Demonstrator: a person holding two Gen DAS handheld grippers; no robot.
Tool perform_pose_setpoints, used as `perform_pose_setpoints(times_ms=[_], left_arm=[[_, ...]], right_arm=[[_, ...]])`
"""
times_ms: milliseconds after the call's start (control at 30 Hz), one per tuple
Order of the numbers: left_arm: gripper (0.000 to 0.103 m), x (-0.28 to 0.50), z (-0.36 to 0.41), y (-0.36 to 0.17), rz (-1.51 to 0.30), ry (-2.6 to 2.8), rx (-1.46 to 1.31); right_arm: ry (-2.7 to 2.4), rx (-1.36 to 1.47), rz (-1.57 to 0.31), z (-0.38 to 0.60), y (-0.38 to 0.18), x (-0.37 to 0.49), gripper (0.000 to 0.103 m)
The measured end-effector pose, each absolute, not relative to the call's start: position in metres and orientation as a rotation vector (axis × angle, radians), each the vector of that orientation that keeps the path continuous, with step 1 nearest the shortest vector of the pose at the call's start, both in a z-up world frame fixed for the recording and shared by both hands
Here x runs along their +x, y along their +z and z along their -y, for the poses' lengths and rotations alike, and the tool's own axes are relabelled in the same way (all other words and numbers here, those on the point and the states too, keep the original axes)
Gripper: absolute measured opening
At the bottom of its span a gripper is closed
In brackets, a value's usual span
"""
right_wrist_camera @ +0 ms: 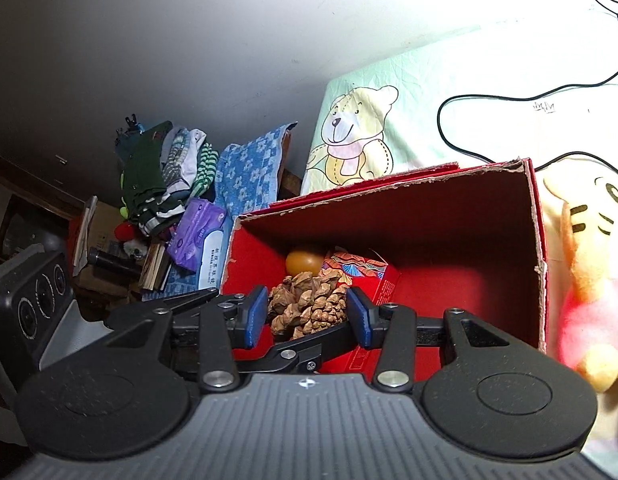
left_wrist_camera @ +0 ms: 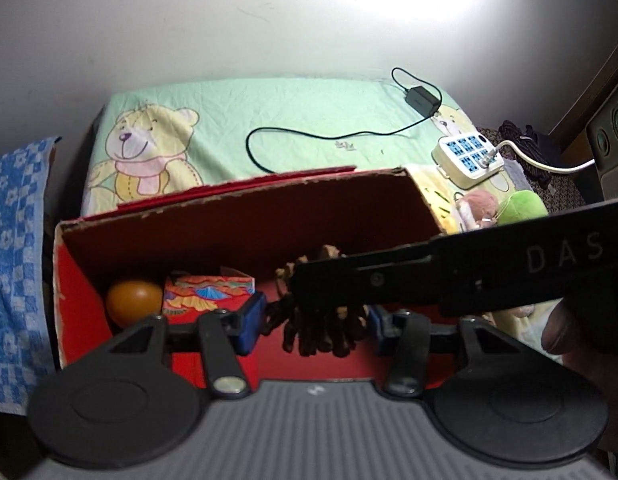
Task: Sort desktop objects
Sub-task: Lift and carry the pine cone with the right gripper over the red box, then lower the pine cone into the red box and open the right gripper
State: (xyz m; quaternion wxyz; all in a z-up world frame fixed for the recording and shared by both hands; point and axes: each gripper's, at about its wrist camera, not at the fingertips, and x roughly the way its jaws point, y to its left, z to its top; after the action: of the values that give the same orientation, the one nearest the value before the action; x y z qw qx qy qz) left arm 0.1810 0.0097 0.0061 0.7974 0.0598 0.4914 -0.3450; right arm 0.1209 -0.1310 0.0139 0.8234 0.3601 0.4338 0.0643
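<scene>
Two grippers above an open red cardboard box (right_wrist_camera: 461, 236).

The right gripper (right_wrist_camera: 307, 316) stands part-spread, its blue pads flanking a scaly brown pine cone (right_wrist_camera: 309, 304); actual pad contact cannot be told. The left gripper (left_wrist_camera: 315, 320), likewise part-spread, brackets the cone from its own view. A smooth orange ball (left_wrist_camera: 133, 296) and a patterned red carton (left_wrist_camera: 209, 292) lie inside the box, which rests on a green bear-print sheet (left_wrist_camera: 237, 116).

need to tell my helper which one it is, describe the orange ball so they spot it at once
Find the open red cardboard box on the bear-print sheet. In its far left corner sits the orange ball, beside a patterned red carton. It is the only smooth, round, plain-coloured thing there.
</scene>
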Motion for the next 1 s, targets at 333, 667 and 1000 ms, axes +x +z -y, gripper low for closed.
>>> perform_pose_setpoints(times_ms=[333,667,1000], left_arm=[[0.050,0.206,-0.023,-0.023,-1.131,-0.658,0.094],[0.050,0.216,-0.028,-0.040,-1.160,-0.489,0.166],[0.050,0.219,-0.023,-0.042,-1.185,-0.455,0.135]], right_arm=[[0.187,0.824,-0.992,0.129,-0.022,0.156,0.047],[0.264,0.831,-1.032,0.111,-0.044,0.182,0.047],[0.259,0.843,-1.020,0.113,-0.054,0.187,0.047]])
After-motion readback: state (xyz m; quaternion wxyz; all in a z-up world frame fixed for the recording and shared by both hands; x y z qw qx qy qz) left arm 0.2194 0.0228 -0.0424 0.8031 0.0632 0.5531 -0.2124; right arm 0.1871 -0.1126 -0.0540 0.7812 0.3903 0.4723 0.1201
